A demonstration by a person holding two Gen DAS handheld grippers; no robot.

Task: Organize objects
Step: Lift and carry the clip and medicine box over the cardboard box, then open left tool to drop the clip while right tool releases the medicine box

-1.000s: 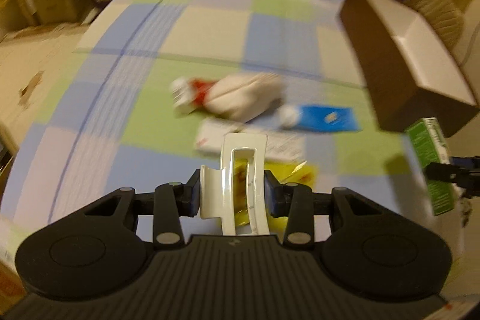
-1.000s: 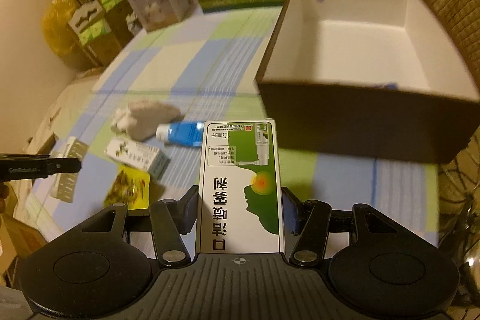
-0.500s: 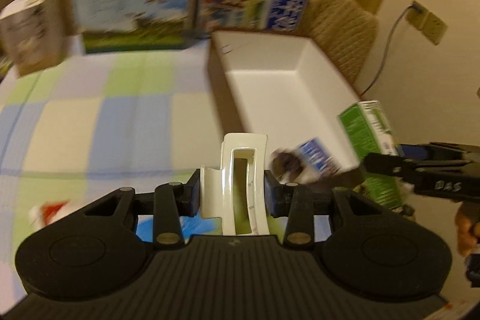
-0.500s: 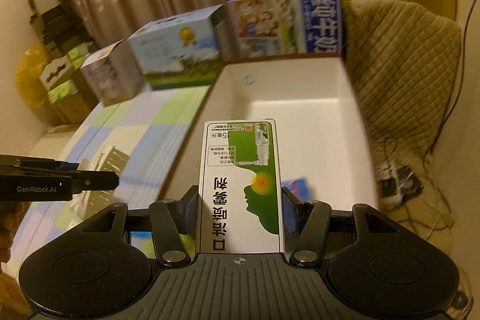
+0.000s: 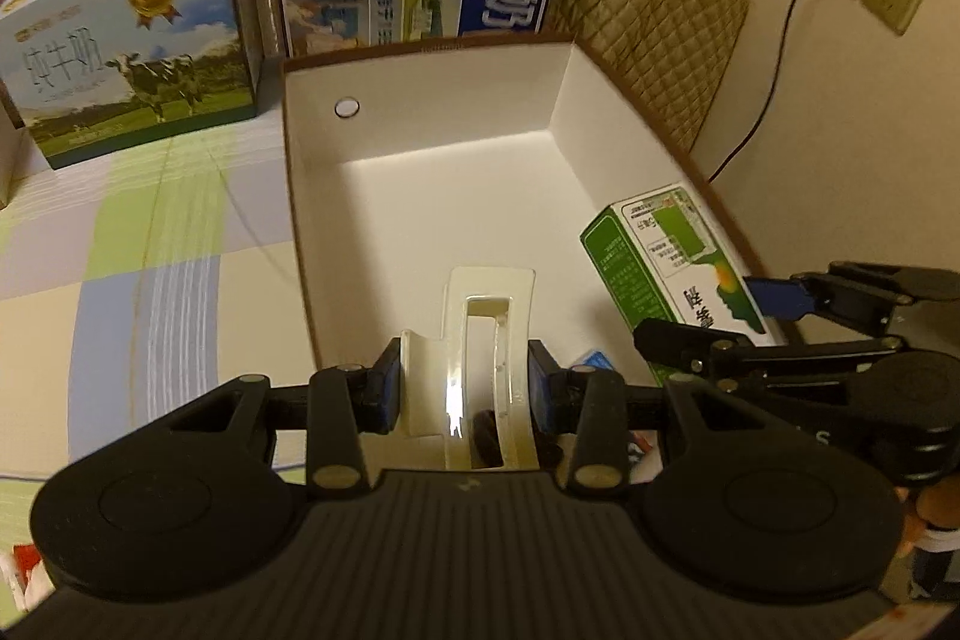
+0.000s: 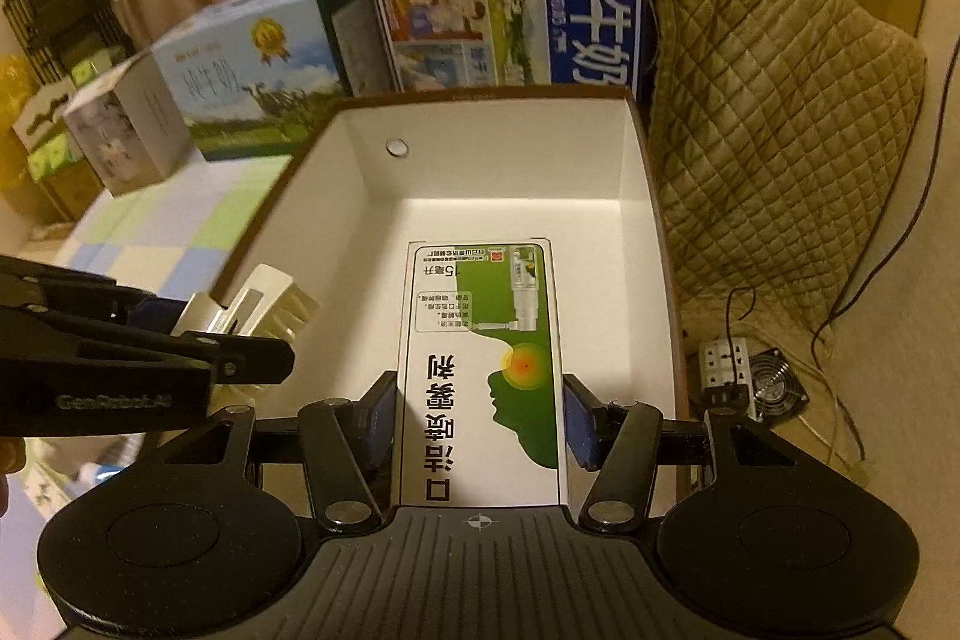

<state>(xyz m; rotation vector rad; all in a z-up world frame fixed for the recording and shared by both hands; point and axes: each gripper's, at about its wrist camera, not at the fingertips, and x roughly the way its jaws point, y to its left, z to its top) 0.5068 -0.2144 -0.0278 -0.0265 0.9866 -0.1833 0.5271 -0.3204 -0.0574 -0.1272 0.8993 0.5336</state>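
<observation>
Between the left hand-held gripper pads, a hair claw over the box

Two handheld black plastic grippers. The left gripper and right gripper each have a ribbed centre plate, two round side discs, silver screws on angled finger links and blue pads. Grey lettering marks the left gripper's side.
</observation>
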